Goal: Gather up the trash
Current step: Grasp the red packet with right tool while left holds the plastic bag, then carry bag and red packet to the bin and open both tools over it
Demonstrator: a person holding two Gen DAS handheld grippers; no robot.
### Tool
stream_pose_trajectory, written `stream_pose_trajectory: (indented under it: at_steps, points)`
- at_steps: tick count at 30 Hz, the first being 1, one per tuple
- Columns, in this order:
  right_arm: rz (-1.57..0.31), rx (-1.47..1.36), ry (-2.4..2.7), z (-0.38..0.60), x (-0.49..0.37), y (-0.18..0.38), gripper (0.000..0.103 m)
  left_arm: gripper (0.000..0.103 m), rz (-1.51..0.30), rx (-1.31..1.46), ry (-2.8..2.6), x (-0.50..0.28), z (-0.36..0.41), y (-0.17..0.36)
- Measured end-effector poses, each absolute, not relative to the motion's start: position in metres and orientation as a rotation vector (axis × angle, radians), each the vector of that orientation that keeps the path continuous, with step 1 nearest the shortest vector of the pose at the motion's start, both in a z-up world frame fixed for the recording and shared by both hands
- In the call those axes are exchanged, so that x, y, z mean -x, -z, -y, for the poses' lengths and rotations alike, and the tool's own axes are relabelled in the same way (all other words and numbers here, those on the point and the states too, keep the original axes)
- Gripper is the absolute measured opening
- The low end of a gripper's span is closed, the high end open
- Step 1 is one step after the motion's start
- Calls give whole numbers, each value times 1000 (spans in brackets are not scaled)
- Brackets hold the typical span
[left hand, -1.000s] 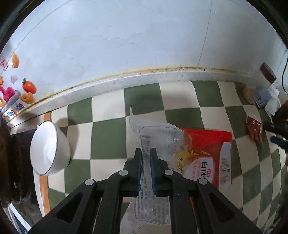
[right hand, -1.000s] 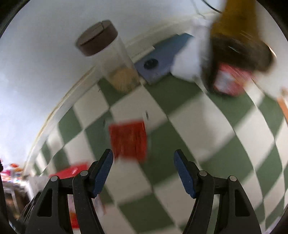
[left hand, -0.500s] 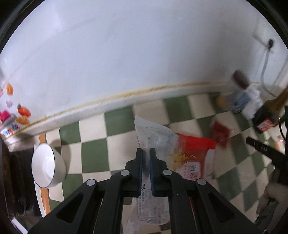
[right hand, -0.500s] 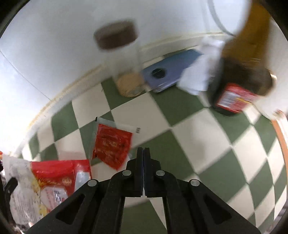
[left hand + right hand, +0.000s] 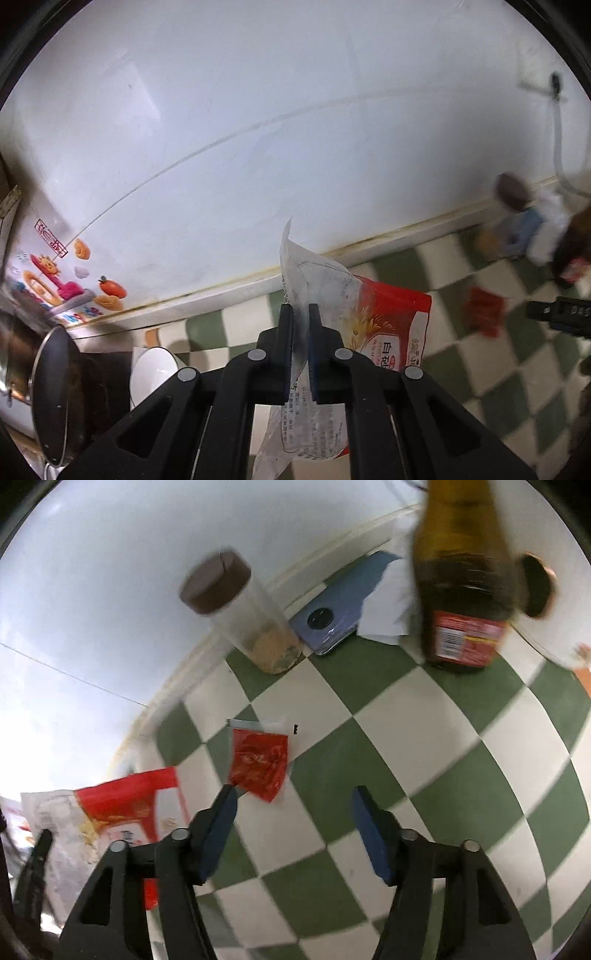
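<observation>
My left gripper point(image 5: 300, 314) is shut on a clear-and-red plastic food bag point(image 5: 391, 325), lifted off the green-and-white checked counter point(image 5: 480, 373). The same bag point(image 5: 122, 805) shows at the lower left of the right wrist view. A small red sauce packet point(image 5: 260, 762) lies flat on the counter; it also appears, blurred, in the left wrist view point(image 5: 484, 310). My right gripper point(image 5: 291, 801) hovers just in front of the packet, its jaws opening, with nothing between them. The packet's lower corner sits next to the left fingertip.
A clear jar with a brown lid point(image 5: 251, 616), a blue phone point(image 5: 340, 609), white paper point(image 5: 391, 602) and a dark sauce bottle point(image 5: 461, 590) stand along the wall. A white bowl point(image 5: 153, 373) and a dark pan point(image 5: 51, 391) sit at the counter's left end.
My left gripper rose with the bag, which now hangs off the counter. My right gripper was open, snapped shut half a second ago, and stands open again near the red packet.
</observation>
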State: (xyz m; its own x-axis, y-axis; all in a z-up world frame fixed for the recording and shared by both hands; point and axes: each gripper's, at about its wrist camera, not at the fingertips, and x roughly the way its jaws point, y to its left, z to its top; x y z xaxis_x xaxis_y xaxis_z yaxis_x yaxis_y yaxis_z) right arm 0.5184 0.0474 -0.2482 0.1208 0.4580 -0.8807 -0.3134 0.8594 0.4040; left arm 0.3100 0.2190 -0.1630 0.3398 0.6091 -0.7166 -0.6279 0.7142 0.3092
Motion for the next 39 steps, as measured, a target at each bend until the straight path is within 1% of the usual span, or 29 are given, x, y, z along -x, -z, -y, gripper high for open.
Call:
stream_pose_trajectory:
  at_steps: [2, 4, 5, 6, 7, 8, 10, 11, 12, 14, 15, 17, 18, 23, 30, 35, 39]
  points:
    - [-1337, -72, -551, -65, -526, 259, 67, 5, -947, 28, -838, -318, -234, 179]
    - [-1326, -12, -546, -87, -534, 270, 73, 5, -971, 43, -859, -322, -247, 191]
    - [-1327, 17, -550, -97, -536, 275, 78, 5, -982, 56, -865, -324, -253, 197]
    - [-1319, 49, -555, -107, -538, 280, 86, 5, -988, 63, -871, -324, -255, 200]
    - [-1291, 72, -570, -115, -535, 279, 89, 5, -995, 70, -876, -325, -258, 203]
    - [-1284, 135, -571, -127, -532, 282, 91, 5, -1001, 76, -877, -326, -261, 206]
    - [-1224, 270, -540, -145, -520, 284, 89, 5, -1011, 79, -877, -324, -263, 210]
    - [-1172, 334, -530, -152, -512, 284, 79, 5, -1015, 79, -872, -325, -262, 212]
    - [-1133, 341, -565, -155, -505, 280, 53, 5, -1019, 81, -866, -325, -262, 212]
    - [-1116, 366, -569, -157, -496, 274, 21, 5, -1019, 82, -850, -324, -258, 209]
    - [-1105, 350, -571, -153, -494, 269, 8, 5, -1017, 87, -835, -324, -255, 206]
    - [-1114, 275, -581, -137, -492, 259, 3, 4, -1012, 111, -799, -325, -250, 199]
    - [-1111, 236, -576, -125, -490, 251, 2, 4, -1007, 125, -773, -325, -246, 193]
    - [-1087, 37, -550, -58, -477, 212, 2, 4, -960, 127, -641, -327, -209, 155]
    - [-1054, -224, -452, 92, -426, 167, 2, 4, -895, 69, -435, -329, -118, 92]
    - [-1010, -366, -274, 235, -351, 158, 2, 4, -881, -2, -219, -334, -12, 66]
    - [-993, -484, -85, 358, -277, 173, 2, 4, -900, -84, 13, -337, 108, 69]
